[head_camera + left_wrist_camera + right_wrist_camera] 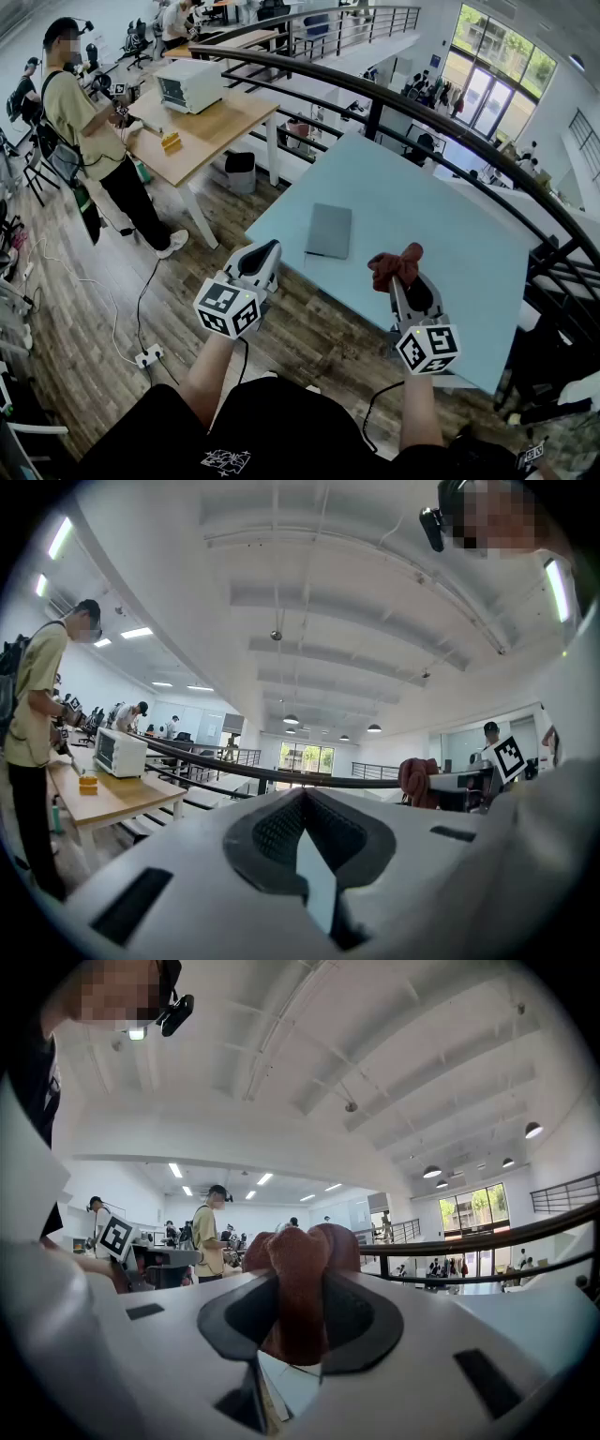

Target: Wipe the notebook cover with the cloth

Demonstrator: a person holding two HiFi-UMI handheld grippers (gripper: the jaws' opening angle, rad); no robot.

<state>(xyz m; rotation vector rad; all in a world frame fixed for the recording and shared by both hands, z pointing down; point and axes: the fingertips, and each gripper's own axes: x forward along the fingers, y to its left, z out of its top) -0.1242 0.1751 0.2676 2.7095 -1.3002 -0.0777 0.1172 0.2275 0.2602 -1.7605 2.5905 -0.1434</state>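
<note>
Counter: a pale blue rectangular counter (427,211) lies in front of the person, and a dark curved metal railing (375,94) runs behind it.
Notebook: a thin grey closed notebook (329,231) lies flat on the counter near its near-left edge, with nothing on top of it.
Cloth: a bunched rust-red cloth (394,262) is held up off the counter. It sits to the right of the notebook and nearer the person, clearly apart from it.
Right gripper: the right gripper (401,278) is a white tool with dark pads, and its marker cube is towards the person. Its jaws are closed on the cloth.
Right gripper view: the cloth (298,1251) fills the gap between the pads of the right gripper (298,1283) and bulges out past the tips.
Left gripper: the left gripper (269,249) hovers over the counter's near-left edge, with its tips just short of the notebook's near-left corner and not touching it.
Left gripper view: the jaws of the left gripper (302,799) meet at the tips with nothing between them. The cloth (417,780) shows off to the right.
Notebook and jaws: the notebook lies beyond both sets of jaws and between them from left to right. It is closer to the left jaws.
Background: a person in a yellow-green shirt (80,117) stands at a pale wooden counter (211,136) that carries a white boxy oven (188,84). The floor is wood plank (122,309).
</note>
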